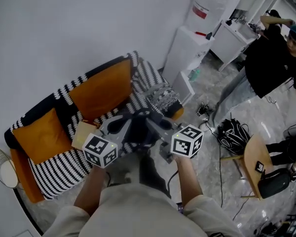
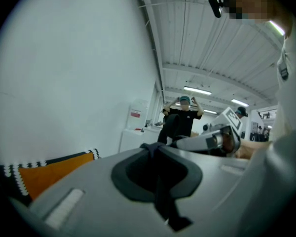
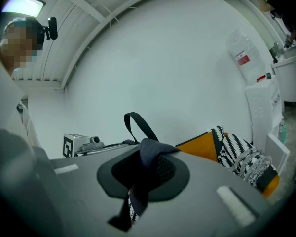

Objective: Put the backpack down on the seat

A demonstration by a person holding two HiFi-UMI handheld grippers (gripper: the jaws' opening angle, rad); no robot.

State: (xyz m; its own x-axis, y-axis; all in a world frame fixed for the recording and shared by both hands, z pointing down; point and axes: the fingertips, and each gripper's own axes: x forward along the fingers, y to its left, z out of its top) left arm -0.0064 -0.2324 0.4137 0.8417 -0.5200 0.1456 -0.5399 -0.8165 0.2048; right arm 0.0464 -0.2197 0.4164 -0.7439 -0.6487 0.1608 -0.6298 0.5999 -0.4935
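Left gripper (image 1: 117, 126): jaws closed on a dark strap (image 2: 160, 191) of the backpack (image 1: 138, 130). In the left gripper view the strap runs through the jaw opening and hangs out at 6 o'clock.

Right gripper (image 1: 157, 125): jaws pinched on a fold of dark strap fabric (image 3: 149, 154), with mesh lining showing behind it. A thin carry loop (image 3: 137, 125) stands up at 12 o'clock above the grip.

The backpack is a dark bundle slung between the two grippers at the centre of the head view. It is over the front edge of the sofa (image 1: 64, 167). Cannot tell whether it touches the seat.

The sofa lies from 9 to 12 o'clock of the backpack under a black-and-white striped throw.
- One orange cushion (image 1: 42, 139) is at 9 o'clock.
- A bigger orange cushion (image 1: 101, 90) leans on the backrest at 11 o'clock.
- A patterned black-and-white cushion (image 1: 164, 98) is at 1 o'clock, near the sofa's far end.

A white cabinet (image 1: 185, 51) stands beyond that end, with a water dispenser (image 1: 207, 6) past it.

A person (image 1: 271, 58) in a black top stands at 2 o'clock with both arms raised. A black bag (image 1: 234, 133) lies on the floor at 3 o'clock, beside a wooden chair (image 1: 251, 157).
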